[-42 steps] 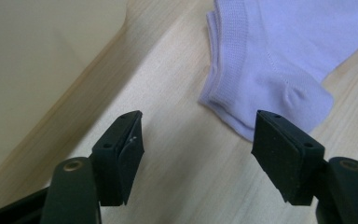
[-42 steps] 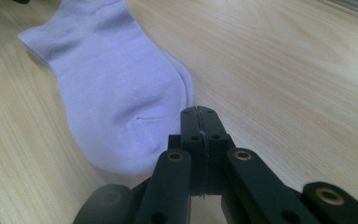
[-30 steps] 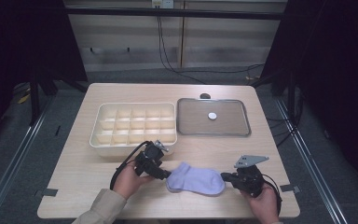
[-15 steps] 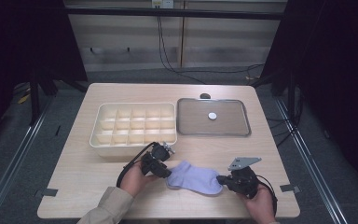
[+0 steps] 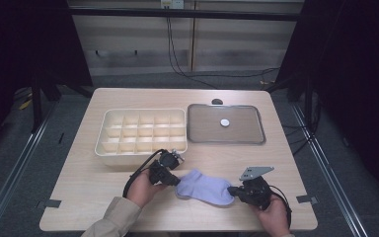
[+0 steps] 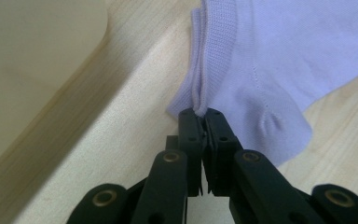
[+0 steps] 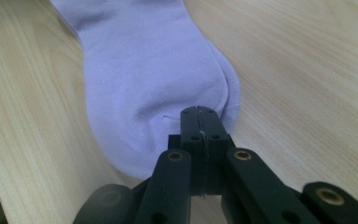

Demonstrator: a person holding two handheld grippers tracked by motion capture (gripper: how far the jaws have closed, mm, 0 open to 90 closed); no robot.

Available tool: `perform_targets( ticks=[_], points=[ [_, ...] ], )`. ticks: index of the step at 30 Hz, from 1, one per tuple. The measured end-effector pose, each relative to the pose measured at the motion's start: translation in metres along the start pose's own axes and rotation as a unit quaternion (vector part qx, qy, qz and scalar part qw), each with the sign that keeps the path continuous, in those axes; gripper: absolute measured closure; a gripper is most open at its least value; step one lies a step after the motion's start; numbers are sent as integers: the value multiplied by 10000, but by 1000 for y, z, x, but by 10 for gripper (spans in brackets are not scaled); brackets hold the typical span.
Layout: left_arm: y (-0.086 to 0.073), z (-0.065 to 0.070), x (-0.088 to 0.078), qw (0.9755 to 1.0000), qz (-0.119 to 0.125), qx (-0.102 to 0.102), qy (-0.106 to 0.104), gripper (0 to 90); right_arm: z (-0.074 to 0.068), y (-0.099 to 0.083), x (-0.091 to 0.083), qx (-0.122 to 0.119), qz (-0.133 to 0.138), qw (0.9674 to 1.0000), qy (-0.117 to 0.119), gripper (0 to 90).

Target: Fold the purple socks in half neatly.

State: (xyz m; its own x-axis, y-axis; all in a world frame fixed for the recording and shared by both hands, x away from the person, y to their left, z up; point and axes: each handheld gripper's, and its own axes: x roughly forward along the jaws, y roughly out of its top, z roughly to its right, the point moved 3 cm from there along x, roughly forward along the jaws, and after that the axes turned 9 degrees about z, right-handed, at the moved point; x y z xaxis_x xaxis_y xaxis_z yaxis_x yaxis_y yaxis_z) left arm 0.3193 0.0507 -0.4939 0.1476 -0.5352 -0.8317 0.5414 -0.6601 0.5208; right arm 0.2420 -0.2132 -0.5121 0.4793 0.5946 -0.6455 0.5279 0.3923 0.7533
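The left claw (image 6: 200, 114) has just been closing, and its jaws now pinch the ribbed cuff edge of the lilac sock (image 5: 205, 186). The right claw (image 7: 200, 112) is clamped tight on the sock's toe end. The sock lies flat on the worktop (image 5: 79, 187), stretched between the two claws, just in front of the divided box (image 5: 140, 132). The left bite looks shallow, only at the very hem, so a lift or pull could slip the cuff free. Pulling the ends apart unevenly could twist the fabric or drag it against the box wall.
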Motion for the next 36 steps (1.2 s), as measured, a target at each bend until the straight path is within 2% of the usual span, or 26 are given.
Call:
perform_targets(
  ticks=[5,6,9,10,12,13,15,18,19,23,26,28,29,30,32,36],
  points=[
    [0,-1,-4,10000,-5,-52,-61,869,-1,1,1,-58,6,10000,-7,899],
    [1,0,-5,9999,16,-87,-131,869,-1,1,1,-59,6,10000,-4,899],
    [2,-1,-6,9999,48,-36,-92,863,-2,1,1,-55,9,10000,7,899],
    [2,-3,-6,9999,52,-82,25,831,-1,1,2,-51,8,10000,11,899],
    [2,-7,-6,9997,65,-249,22,713,-1,1,2,-49,10,10000,17,899],
    [4,-8,-8,9995,134,-292,56,686,-2,1,2,-79,9,10000,25,899],
    [5,-7,-8,9995,144,-266,38,670,-2,1,2,-65,5,10000,32,899],
    [9,-6,-6,9996,174,-195,132,662,-2,1,2,-45,28,10000,59,899],
    [10,-6,-5,9995,214,-188,133,662,-2,1,2,-45,28,10000,59,899],
    [11,-8,9,9997,11,-182,173,670,-2,1,3,-54,34,10000,70,899],
    [11,-8,12,9998,-10,-191,96,690,-2,1,3,-69,51,9999,81,899],
    [11,-7,12,9998,-103,-191,12,782,-1,1,3,-68,41,9999,82,900],
    [11,-7,12,9998,-103,-191,12,796,-2,1,3,-60,41,9999,86,899],
    [12,-6,11,9997,-194,-163,15,808,-2,1,3,-48,26,10000,72,899],
    [12,-5,11,9997,-185,-181,19,816,-2,1,4,-60,48,9999,88,899],
    [12,-6,3,9993,-111,-309,-168,821,-3,1,4,-81,56,9999,106,900]
  ],
)
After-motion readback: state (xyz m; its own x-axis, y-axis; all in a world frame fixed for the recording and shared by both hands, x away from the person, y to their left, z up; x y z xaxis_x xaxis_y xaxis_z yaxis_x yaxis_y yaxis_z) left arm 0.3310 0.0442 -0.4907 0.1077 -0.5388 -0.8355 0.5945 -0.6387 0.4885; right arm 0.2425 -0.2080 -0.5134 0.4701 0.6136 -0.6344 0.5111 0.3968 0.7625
